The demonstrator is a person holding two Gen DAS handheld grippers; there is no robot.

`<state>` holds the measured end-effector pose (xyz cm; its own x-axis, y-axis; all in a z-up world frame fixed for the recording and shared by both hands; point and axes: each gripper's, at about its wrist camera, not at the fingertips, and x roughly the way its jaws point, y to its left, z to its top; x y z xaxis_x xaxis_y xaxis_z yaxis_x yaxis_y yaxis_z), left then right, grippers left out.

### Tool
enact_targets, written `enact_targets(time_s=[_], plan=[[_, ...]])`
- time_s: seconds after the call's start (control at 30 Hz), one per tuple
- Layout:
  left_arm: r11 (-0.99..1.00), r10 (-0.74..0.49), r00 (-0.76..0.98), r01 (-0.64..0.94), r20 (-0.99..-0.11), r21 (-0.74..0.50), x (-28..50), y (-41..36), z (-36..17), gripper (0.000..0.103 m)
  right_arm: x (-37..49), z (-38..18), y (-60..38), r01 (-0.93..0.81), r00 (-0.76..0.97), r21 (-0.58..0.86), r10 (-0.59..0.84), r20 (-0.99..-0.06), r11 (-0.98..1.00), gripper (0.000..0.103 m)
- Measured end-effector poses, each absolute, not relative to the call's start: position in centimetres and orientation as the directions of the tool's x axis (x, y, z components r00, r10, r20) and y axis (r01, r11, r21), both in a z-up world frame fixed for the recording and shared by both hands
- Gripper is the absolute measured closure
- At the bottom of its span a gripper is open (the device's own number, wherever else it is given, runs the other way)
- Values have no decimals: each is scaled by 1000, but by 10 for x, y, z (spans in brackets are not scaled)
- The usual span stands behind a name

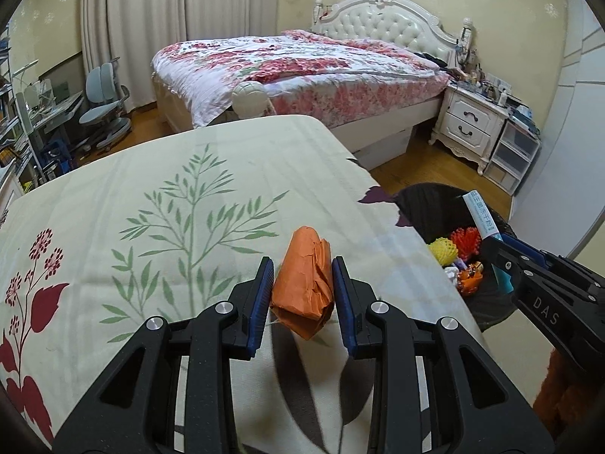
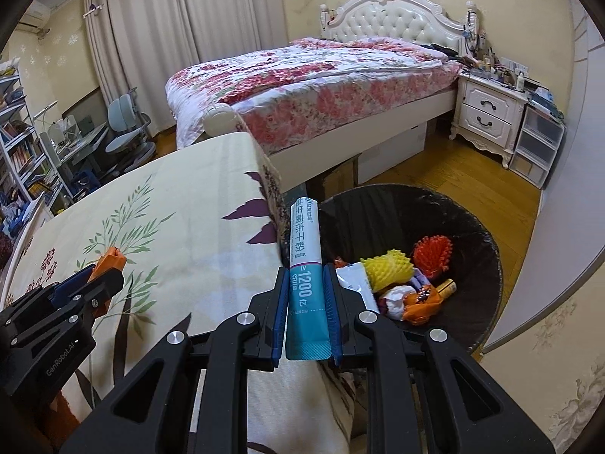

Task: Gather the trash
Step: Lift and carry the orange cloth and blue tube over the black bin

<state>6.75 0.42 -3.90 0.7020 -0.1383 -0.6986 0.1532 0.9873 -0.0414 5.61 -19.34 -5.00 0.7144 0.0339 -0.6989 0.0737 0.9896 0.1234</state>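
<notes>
Our left gripper (image 1: 302,283) clamps crumpled orange paper (image 1: 304,283) above the tablecloth (image 1: 170,196). Only our right view shows our right gripper (image 2: 305,302) pinching a teal sachet (image 2: 305,261) beside the bin (image 2: 472,227).

Crumpled orange paper wad (image 1: 304,283), clamped lengthwise between blue pads, above the leaf-print cloth. Teal-and-white sachet (image 2: 305,272), flat, pinched at its lower half, upper end jutting forward beside the bin (image 2: 487,234). Bin black-lined, holding yellow and orange foam nets and wrappers.
</notes>
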Motion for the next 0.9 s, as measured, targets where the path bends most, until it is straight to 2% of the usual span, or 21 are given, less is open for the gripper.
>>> enact_targets(time_s=[0.43,0.9], plan=[[964,-198,691,265,-695,-12,102,-78,-46,72,76,-63,-247,181,700,109,-51,-712,977,83],[956,-192,667,294,-720,17,137,-121,-65,72,97,-76,-273,222,683,112,-73,-727,969,83]])
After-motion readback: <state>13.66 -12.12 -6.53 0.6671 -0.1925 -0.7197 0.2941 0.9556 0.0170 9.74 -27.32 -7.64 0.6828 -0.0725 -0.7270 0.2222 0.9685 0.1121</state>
